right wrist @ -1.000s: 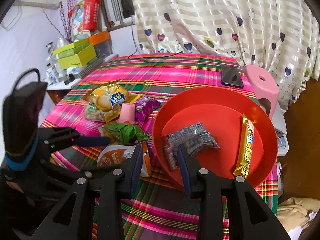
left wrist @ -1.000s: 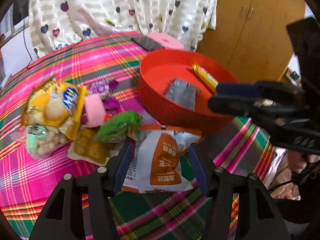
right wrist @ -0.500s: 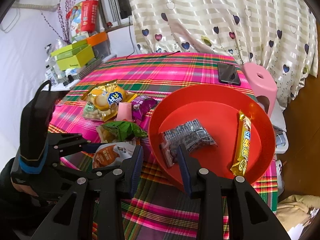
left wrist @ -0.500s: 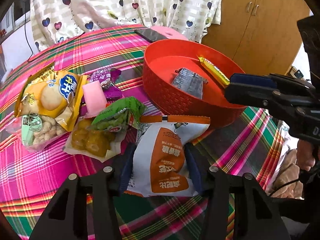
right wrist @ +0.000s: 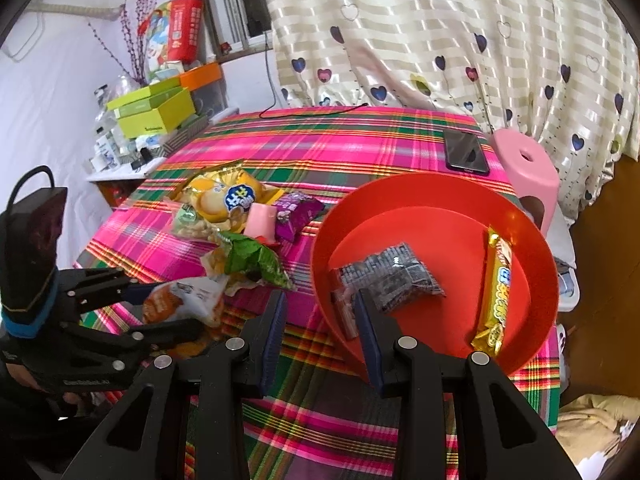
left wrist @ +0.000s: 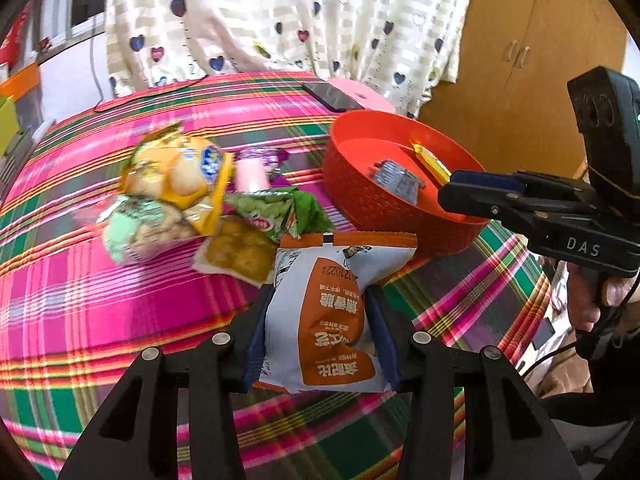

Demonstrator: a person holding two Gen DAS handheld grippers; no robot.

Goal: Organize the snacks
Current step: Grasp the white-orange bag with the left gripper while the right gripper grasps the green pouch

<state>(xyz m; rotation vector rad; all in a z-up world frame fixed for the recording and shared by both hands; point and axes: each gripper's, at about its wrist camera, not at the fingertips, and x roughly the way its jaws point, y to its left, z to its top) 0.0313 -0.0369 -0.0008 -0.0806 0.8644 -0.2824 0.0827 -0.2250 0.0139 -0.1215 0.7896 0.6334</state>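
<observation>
My left gripper (left wrist: pixel 320 320) is shut on a white and orange snack bag (left wrist: pixel 332 312) and holds it just above the plaid table; it also shows in the right wrist view (right wrist: pixel 184 304). A red round basket (left wrist: pixel 384 216) stands to the right and holds a grey packet (right wrist: pixel 392 280) and a yellow bar (right wrist: pixel 498 292). My right gripper (right wrist: pixel 320 312) is open and empty, over the basket's near rim (right wrist: pixel 332 312). A pile of snacks lies left of the basket: a green bag (left wrist: pixel 276 212), a yellow bag (left wrist: pixel 180 172), a purple packet (right wrist: pixel 296 212).
A black phone (right wrist: pixel 466 152) lies at the table's far edge beside a pink stool (right wrist: pixel 528 172). Green boxes (right wrist: pixel 156 112) stand on a shelf to the left. A curtain and a wooden wardrobe (left wrist: pixel 520 60) are behind the table.
My left gripper closed on the white and orange bag and lifted it a little. The right gripper barely moved.
</observation>
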